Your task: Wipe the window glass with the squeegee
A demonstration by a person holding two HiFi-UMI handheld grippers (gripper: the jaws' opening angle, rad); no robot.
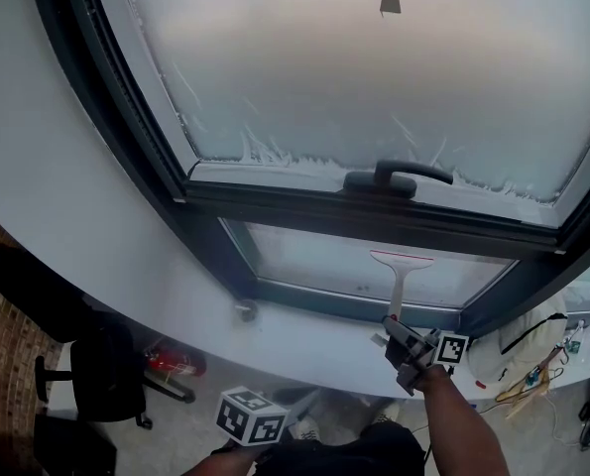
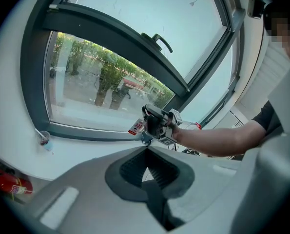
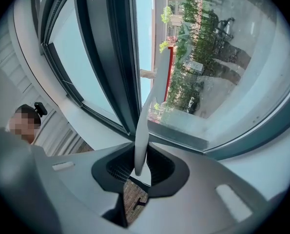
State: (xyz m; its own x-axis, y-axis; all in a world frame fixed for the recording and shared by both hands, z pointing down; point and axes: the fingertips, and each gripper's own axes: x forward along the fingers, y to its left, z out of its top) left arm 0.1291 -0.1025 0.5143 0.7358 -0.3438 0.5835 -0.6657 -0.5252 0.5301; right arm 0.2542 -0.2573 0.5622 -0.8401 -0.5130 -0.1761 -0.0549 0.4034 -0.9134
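Note:
A white squeegee point(image 1: 402, 266) stands upright against the small lower window pane point(image 1: 314, 256), its blade near the pane's top edge. My right gripper point(image 1: 413, 350) is shut on the lower end of its handle, just above the white sill point(image 1: 304, 340). In the right gripper view the handle point(image 3: 141, 140) rises from between the jaws of the right gripper point(image 3: 141, 167) to the blade point(image 3: 162, 72) on the glass. My left gripper point(image 1: 250, 415) hangs low and to the left, away from the window. Its jaws are shut and empty in the left gripper view point(image 2: 147, 167), which faces the right gripper point(image 2: 157, 123).
The large upper pane point(image 1: 354, 67) is frosted, with a dark handle point(image 1: 399, 177) on its lower frame. A small cup point(image 1: 245, 312) stands on the sill at the left, and cords and clutter point(image 1: 532, 365) lie at the right. Below are a red fire extinguisher point(image 1: 176, 362) and a black chair point(image 1: 96, 365).

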